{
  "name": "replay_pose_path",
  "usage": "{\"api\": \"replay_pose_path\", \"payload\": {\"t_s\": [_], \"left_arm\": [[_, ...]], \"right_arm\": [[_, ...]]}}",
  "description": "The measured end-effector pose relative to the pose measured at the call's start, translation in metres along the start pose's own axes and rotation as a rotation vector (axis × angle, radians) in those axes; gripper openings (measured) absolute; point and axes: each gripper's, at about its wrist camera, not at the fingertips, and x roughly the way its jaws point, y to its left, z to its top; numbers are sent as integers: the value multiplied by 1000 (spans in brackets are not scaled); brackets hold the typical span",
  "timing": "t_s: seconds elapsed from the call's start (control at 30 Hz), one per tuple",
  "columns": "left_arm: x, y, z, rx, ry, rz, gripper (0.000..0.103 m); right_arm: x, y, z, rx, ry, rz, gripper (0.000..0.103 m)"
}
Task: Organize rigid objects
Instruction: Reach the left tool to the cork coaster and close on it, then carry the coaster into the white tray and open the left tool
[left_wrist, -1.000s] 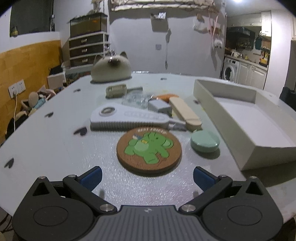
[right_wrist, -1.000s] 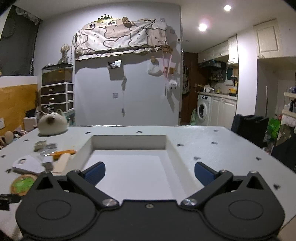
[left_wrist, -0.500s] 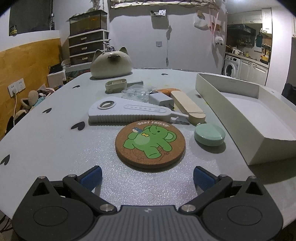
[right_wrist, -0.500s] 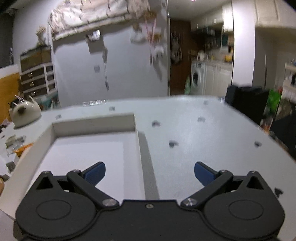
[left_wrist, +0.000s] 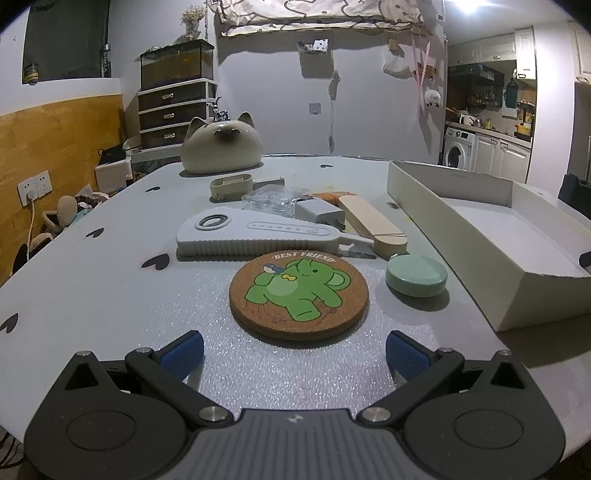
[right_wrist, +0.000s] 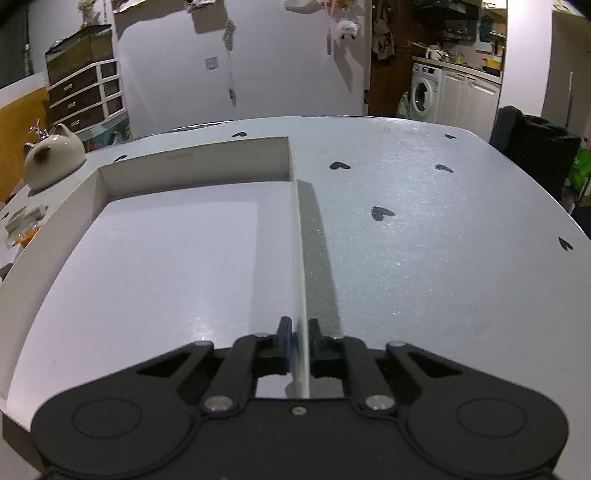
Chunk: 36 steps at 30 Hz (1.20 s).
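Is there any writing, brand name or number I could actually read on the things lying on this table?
"BEST FRIEND" - printed along the top edge of the round cork coaster, above its green elephant.
The grey-white comb-like tool has a row of small raised marks, too small to read.
The white tray has faint marks on its far wall, too blurred to read.
Nothing else is legible.

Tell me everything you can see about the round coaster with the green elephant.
The coaster is a flat round disc that looks like cork, brown at the rim. Its top shows a green cartoon elephant and the words "BEST FRIEND". It lies flat on the table, just ahead of the open left hand-held gripper, which does not touch it. The gray tool lies behind it, and the green puck sits apart, to the right.
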Motion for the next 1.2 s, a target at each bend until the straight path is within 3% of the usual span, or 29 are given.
{"api": "replay_pose_path", "payload": {"t_s": [0.6,0.83,1.03,1.2], "left_arm": [[36,2,28,43,45,-58,103],[42,8,35,30,38,-72,97],[18,11,46,-3,-50,-96,97],[-2,0,75,2,-128,-204,97]], "right_arm": [[1,-6,4,-7,8,21,6],[1,-6,5,-5,6,23,6],[1,-5,5,-10,7,24,6],[1,-5,5,-12,7,23,6]]}}
